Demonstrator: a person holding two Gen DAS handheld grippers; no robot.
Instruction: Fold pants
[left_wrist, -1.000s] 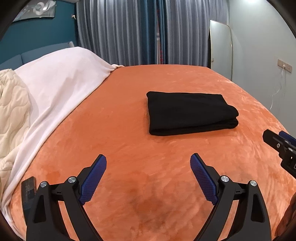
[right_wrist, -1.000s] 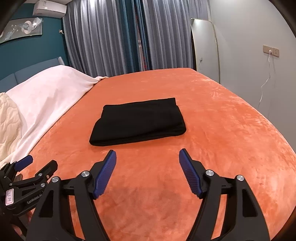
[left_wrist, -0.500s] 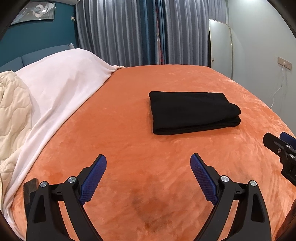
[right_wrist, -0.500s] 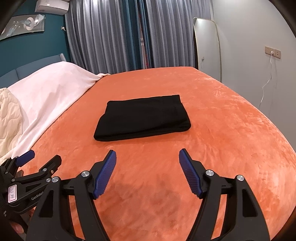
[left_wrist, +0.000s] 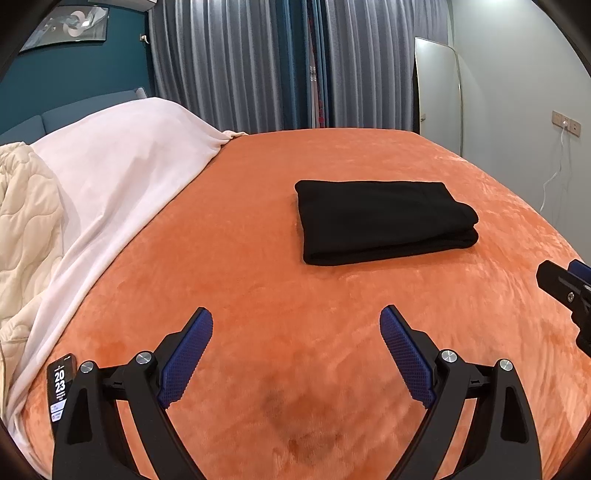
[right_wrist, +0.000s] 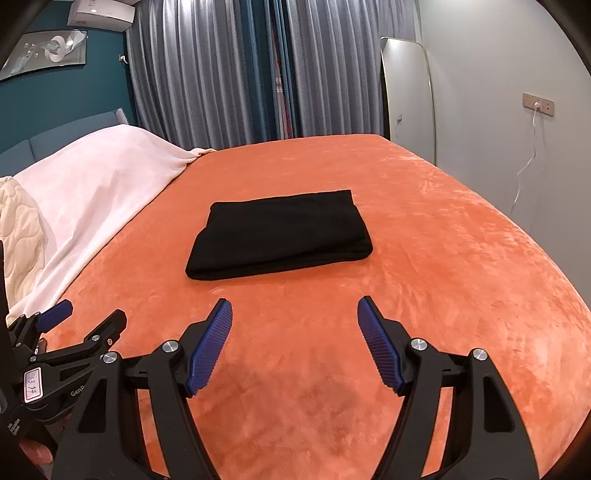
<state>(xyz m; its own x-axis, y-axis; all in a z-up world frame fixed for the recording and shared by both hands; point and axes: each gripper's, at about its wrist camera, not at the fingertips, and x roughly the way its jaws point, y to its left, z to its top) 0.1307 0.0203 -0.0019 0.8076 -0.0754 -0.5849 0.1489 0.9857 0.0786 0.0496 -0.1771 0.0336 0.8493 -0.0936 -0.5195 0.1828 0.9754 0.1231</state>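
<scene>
The black pants (left_wrist: 384, 219) lie folded in a neat rectangle on the orange bedspread (left_wrist: 258, 280); they also show in the right wrist view (right_wrist: 280, 232). My left gripper (left_wrist: 295, 325) is open and empty, held well short of the pants, to their near left. My right gripper (right_wrist: 294, 314) is open and empty, also short of the pants, on their near side. The right gripper's tip shows at the right edge of the left wrist view (left_wrist: 565, 284). The left gripper shows at the lower left of the right wrist view (right_wrist: 74, 332).
A white blanket (left_wrist: 110, 177) and a cream quilt (left_wrist: 26, 236) cover the bed's left side. A phone (left_wrist: 59, 387) lies at the near left edge. Grey curtains (left_wrist: 258, 66), a tall mirror (left_wrist: 437, 96) and a wall socket with cable (left_wrist: 565, 125) stand beyond.
Both grippers have drawn back slightly and tilted up; the pants sit a little lower in view. A phone has come into sight at lower left. Both stay open.
</scene>
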